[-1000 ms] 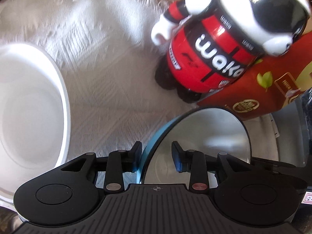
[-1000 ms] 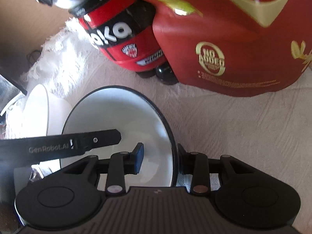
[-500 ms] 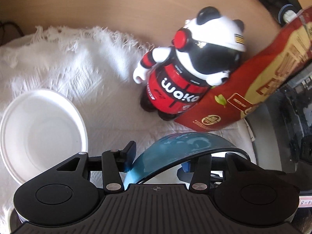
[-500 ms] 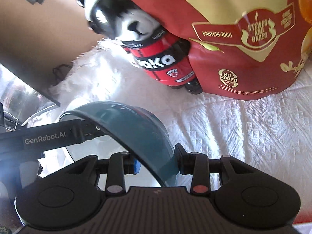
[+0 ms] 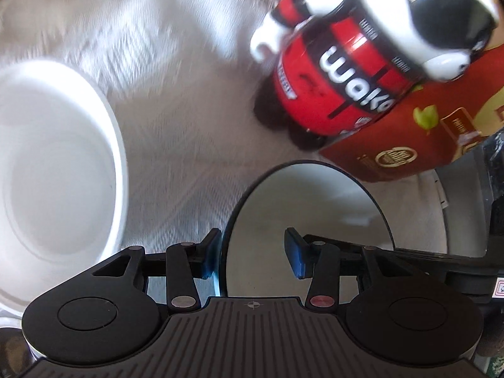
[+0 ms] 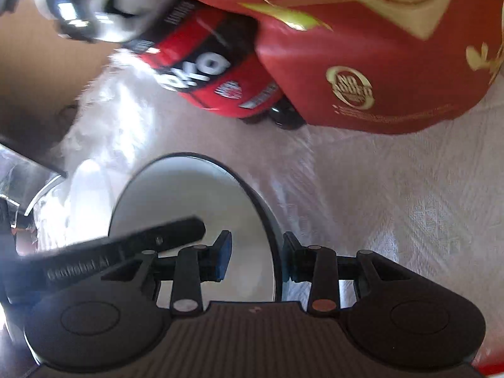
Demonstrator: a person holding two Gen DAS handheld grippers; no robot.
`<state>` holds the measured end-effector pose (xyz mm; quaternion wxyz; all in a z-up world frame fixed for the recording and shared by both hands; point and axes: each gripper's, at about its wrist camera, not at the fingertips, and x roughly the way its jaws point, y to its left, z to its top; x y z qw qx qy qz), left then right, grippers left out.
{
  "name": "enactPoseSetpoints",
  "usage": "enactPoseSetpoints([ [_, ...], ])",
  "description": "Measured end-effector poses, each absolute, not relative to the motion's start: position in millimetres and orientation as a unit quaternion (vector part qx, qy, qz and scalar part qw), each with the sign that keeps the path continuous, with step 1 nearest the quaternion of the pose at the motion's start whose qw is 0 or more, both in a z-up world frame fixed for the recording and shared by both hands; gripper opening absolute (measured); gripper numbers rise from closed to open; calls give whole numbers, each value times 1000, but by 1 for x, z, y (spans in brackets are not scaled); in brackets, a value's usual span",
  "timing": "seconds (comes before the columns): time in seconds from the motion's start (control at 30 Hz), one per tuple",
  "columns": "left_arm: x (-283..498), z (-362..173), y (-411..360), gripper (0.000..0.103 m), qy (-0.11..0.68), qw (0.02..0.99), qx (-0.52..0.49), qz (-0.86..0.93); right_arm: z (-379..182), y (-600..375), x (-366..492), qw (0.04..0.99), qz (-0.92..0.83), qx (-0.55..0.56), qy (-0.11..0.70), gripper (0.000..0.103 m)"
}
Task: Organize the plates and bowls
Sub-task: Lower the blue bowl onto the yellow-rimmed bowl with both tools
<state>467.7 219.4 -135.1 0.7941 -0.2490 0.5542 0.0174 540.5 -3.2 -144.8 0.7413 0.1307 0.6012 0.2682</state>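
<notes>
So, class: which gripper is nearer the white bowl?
Left. The left gripper, jaws just closing around the rim of the dark-rimmed bowl, sits beside the white bowl; the right gripper holds that bowl's far side.

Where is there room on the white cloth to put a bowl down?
Free cloth lies between the white bowl, the dark-rimmed bowl and the panda figure. More shows right of that bowl, below the red bag. It is crowded around figure and bag.
</notes>
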Motion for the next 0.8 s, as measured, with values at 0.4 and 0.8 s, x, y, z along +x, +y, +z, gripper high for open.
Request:
enactPoseSetpoints([
  [0.4, 460, -153, 222, 38, 564, 791, -236, -4, -166, -13, 541, 745, 272, 143, 592, 35],
  [0.8, 459, -101, 218, 44, 547, 809, -216, 17, -140, -1, 532, 749, 260, 135, 594, 37],
])
